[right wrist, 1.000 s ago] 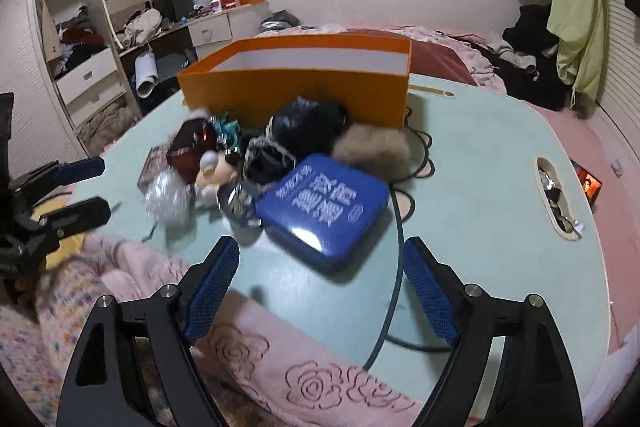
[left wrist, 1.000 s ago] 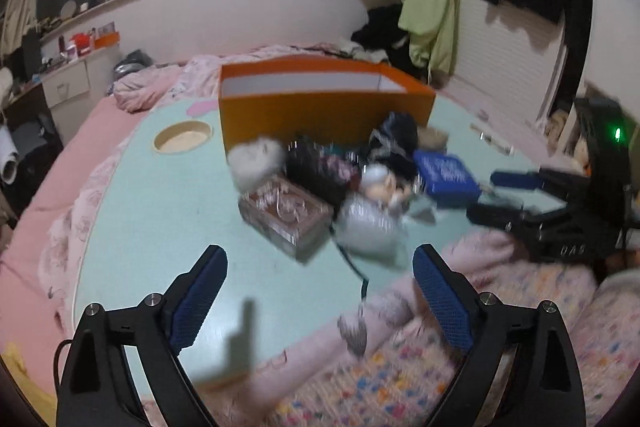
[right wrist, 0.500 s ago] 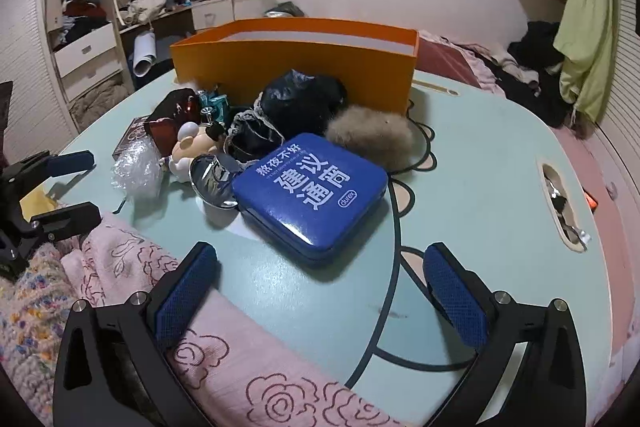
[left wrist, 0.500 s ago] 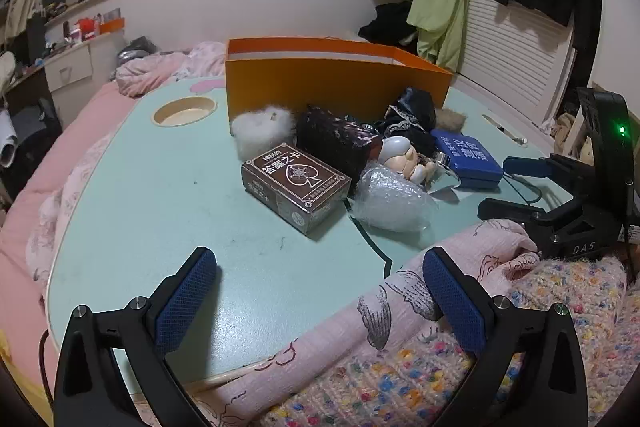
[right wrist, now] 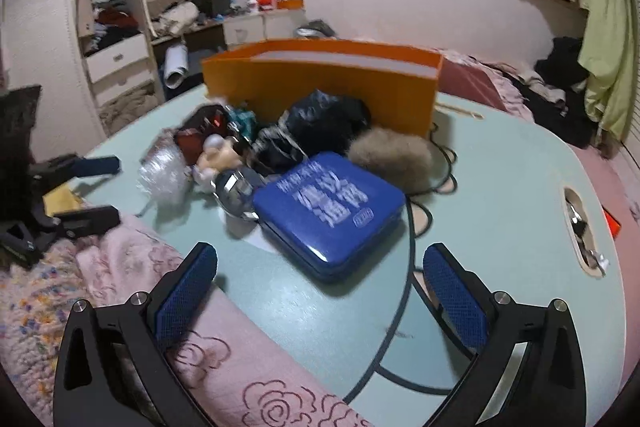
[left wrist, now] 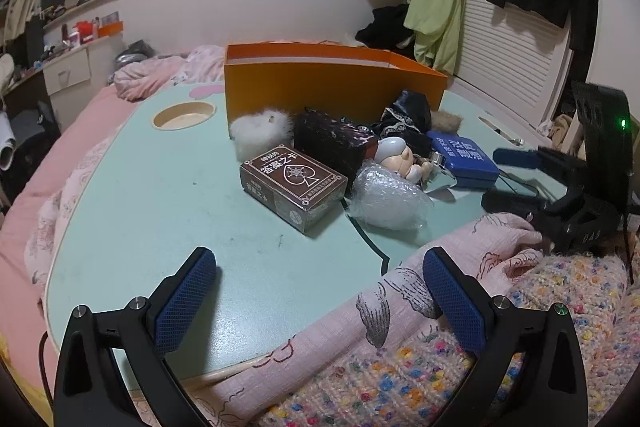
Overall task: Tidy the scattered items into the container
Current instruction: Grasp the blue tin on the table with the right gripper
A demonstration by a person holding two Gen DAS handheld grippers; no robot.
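Fingers of the left gripper [left wrist: 316,277] and right gripper [right wrist: 320,277] are hanging spread and empty; every item, including the card box [left wrist: 293,181] and blue tin [right wrist: 330,213], is lying outside the orange container [left wrist: 320,87], so no tidying is showing yet.

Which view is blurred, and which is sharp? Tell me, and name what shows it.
Left wrist view: sharp; the print on the brown card box reads cleanly, with fisheye bending at the edges. Right wrist view: motion-smeared; the lettering on the blue tin and the orange box rim are streaked.
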